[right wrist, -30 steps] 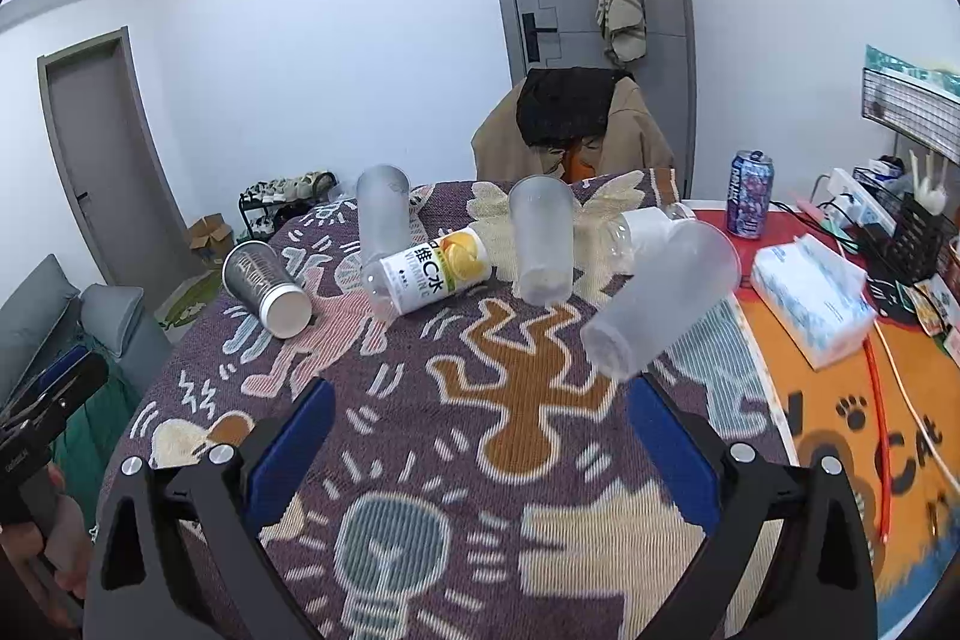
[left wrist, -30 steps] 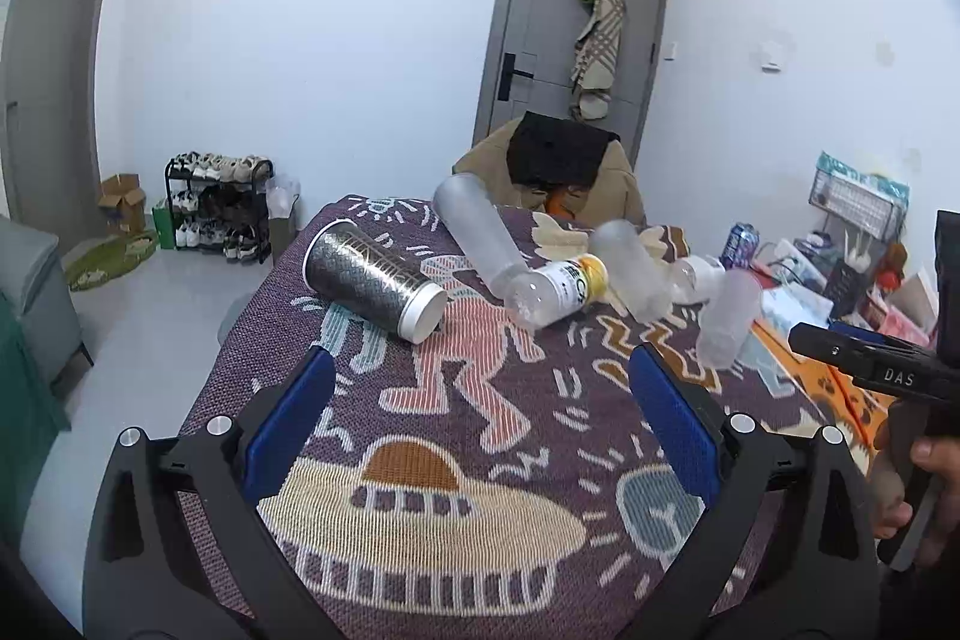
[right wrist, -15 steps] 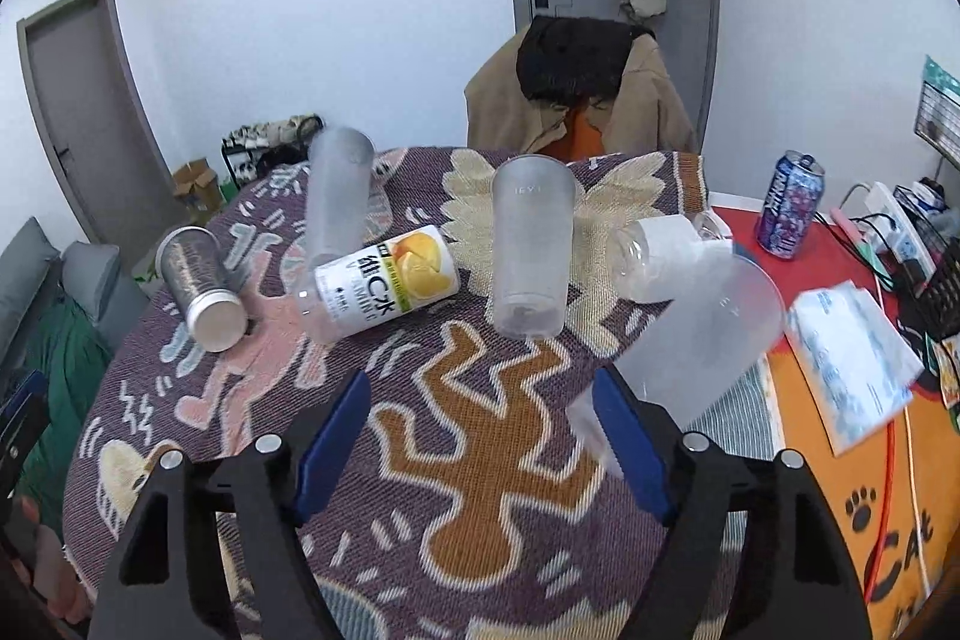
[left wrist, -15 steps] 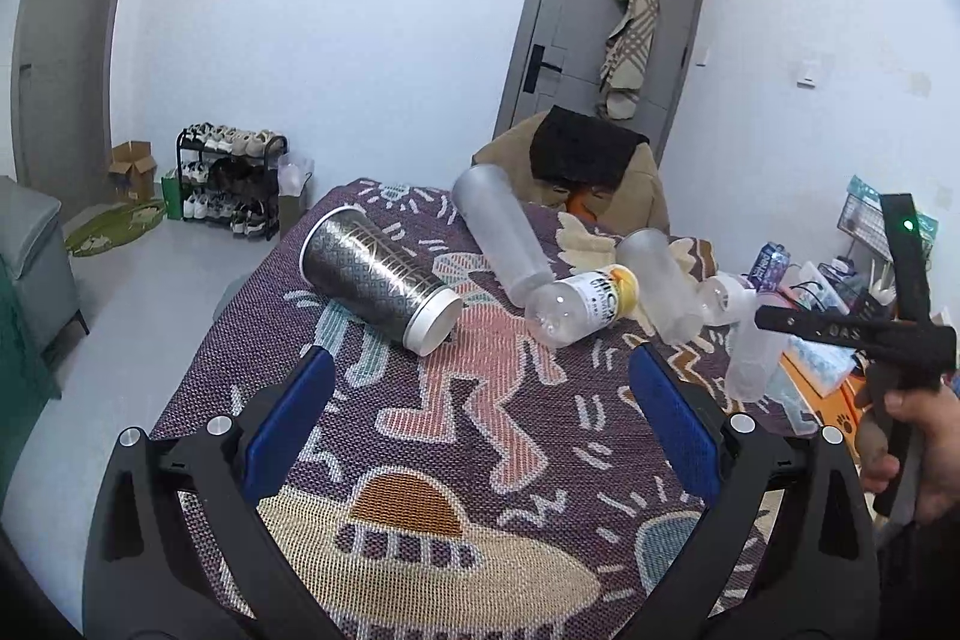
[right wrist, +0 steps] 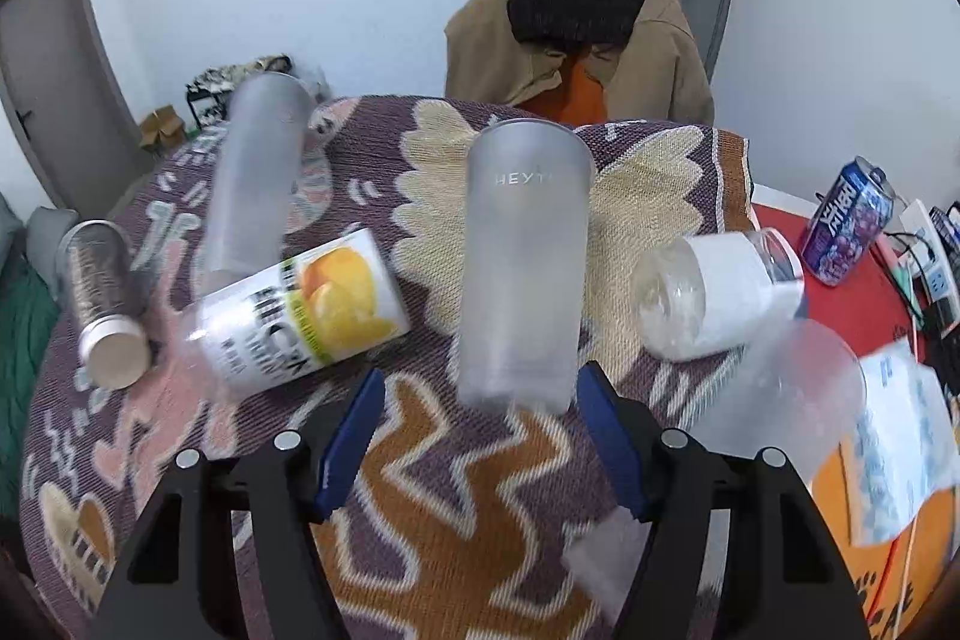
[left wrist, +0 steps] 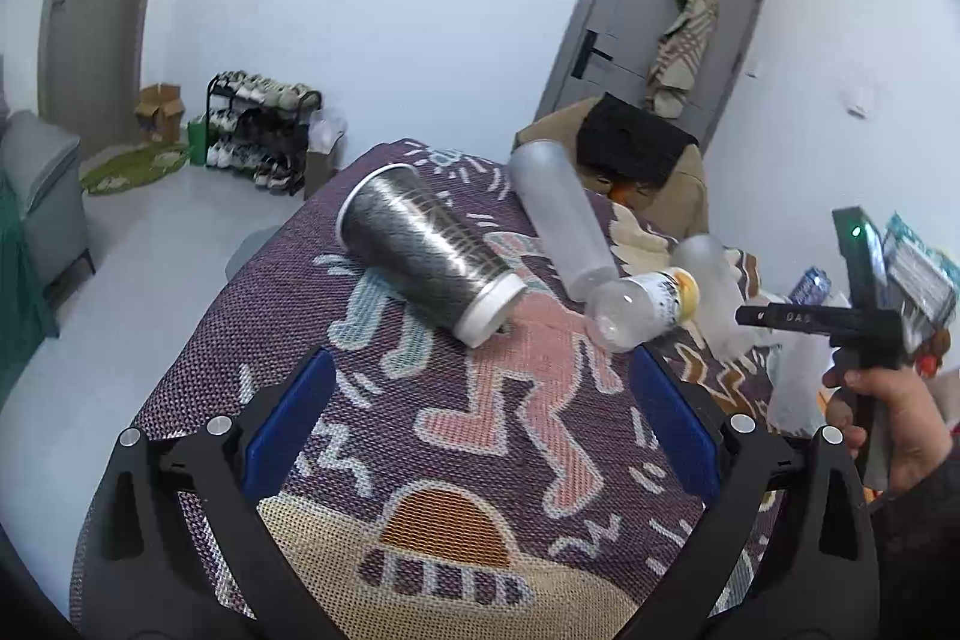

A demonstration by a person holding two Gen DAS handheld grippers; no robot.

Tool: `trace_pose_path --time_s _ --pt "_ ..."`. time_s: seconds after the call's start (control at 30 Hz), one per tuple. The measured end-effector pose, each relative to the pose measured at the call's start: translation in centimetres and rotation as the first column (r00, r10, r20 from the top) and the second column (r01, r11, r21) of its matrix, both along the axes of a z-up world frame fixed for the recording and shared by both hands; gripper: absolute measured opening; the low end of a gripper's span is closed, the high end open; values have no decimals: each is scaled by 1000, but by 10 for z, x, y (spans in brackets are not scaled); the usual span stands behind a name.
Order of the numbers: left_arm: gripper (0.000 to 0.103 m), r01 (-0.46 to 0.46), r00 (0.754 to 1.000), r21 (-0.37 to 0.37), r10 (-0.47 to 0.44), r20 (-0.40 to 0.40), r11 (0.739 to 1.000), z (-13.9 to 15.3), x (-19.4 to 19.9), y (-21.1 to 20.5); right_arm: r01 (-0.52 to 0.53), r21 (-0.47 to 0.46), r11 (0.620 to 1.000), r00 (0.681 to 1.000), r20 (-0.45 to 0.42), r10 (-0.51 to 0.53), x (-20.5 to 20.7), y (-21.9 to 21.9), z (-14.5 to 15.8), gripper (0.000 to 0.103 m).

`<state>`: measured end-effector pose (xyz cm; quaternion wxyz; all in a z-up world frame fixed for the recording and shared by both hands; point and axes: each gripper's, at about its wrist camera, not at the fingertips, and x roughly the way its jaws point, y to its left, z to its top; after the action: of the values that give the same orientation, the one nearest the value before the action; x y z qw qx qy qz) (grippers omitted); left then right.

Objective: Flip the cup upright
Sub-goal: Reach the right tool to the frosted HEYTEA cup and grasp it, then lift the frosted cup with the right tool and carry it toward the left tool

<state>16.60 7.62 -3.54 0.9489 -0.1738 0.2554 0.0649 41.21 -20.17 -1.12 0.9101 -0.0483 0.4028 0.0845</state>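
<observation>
Several cups and bottles lie on their sides on a patterned tablecloth. A frosted cup marked HEYTEA [right wrist: 522, 268] lies straight ahead of my right gripper [right wrist: 480, 436], which is open with its blue pads just short of the cup's base. Another frosted cup [right wrist: 780, 394] lies at the right. A silver cup [left wrist: 420, 250] lies ahead of my open, empty left gripper [left wrist: 474, 424]; it also shows in the right wrist view [right wrist: 102, 298]. A third frosted cup [left wrist: 561, 217] lies beyond it. The right gripper [left wrist: 828, 322] shows in the left wrist view.
A labelled bottle with an orange picture [right wrist: 300, 310] and a clear bottle with a white label [right wrist: 714, 292] lie among the cups. A purple can [right wrist: 846, 220], tissues [right wrist: 900, 436] and cables sit at the right. A chair with a coat [right wrist: 570, 34] stands behind the table.
My right gripper moved forward and down toward the middle frosted cup and its jaws narrowed. My left gripper moved forward toward the silver cup, still wide open.
</observation>
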Motion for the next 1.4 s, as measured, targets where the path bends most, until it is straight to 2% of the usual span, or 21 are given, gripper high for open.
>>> trace_pose_path --time_s 0.2,0.33,0.5,0.77,1.07,1.4 --pt "97 -49 999 -55 47 -26 997 -15 3 22 30 -65 997 999 -41 -33 36 7 -15 65" --pt "97 -57 998 -81 54 -43 995 -23 3 30 47 -110 993 995 -84 -56 58 9 -31 60" --pt "97 -50 998 -78 46 -41 996 -22 -2 31 49 -66 997 996 -68 -54 59 1 -26 58" --pt "97 -33 999 -82 31 -16 996 -12 -15 25 14 -7 1000 1000 -2 -14 14 0 3 57" --pt "97 4 1000 -59 -5 -3 998 2 -36 14 -25 71 997 998 59 21 -69 -4 35 58" --pt "97 42 999 -45 -42 -5 998 11 -55 3 -61 186 981 994 100 42 -155 -5 41 58"
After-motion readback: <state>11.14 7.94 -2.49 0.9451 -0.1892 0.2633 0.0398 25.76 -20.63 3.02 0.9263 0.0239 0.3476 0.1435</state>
